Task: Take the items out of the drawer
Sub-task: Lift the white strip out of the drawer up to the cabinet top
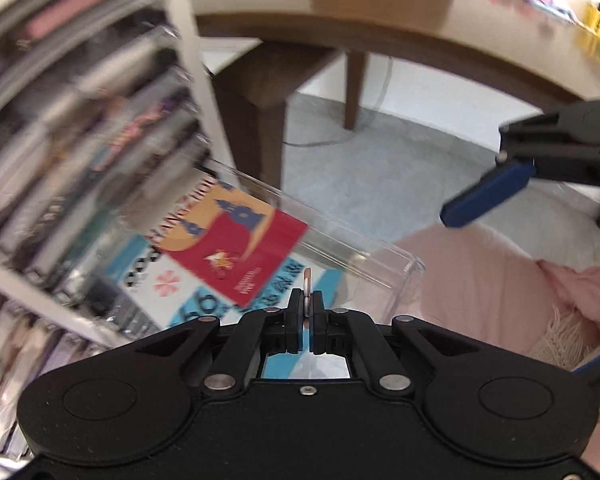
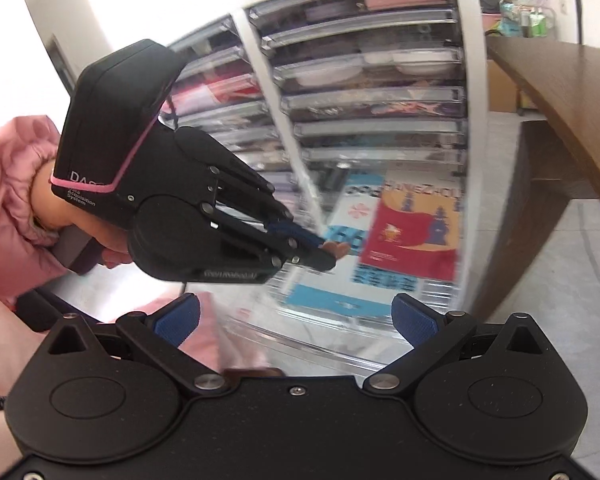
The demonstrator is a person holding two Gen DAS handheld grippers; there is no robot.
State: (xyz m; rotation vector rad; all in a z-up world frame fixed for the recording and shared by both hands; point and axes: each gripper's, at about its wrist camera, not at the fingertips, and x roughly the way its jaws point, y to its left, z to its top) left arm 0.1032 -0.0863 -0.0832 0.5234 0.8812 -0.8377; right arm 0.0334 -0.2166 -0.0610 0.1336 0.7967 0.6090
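Two grippers work at an open clear drawer (image 2: 332, 344). The left gripper (image 1: 307, 304), marked "Data Acquisition System", is clamped narrow on a small pinkish item (image 1: 307, 280) above the drawer. The right gripper (image 2: 296, 320) stands wide and empty at 6 o'clock. Farther in, at 1 o'clock, lies a red booklet (image 2: 416, 236) reading "HANGZHOU".
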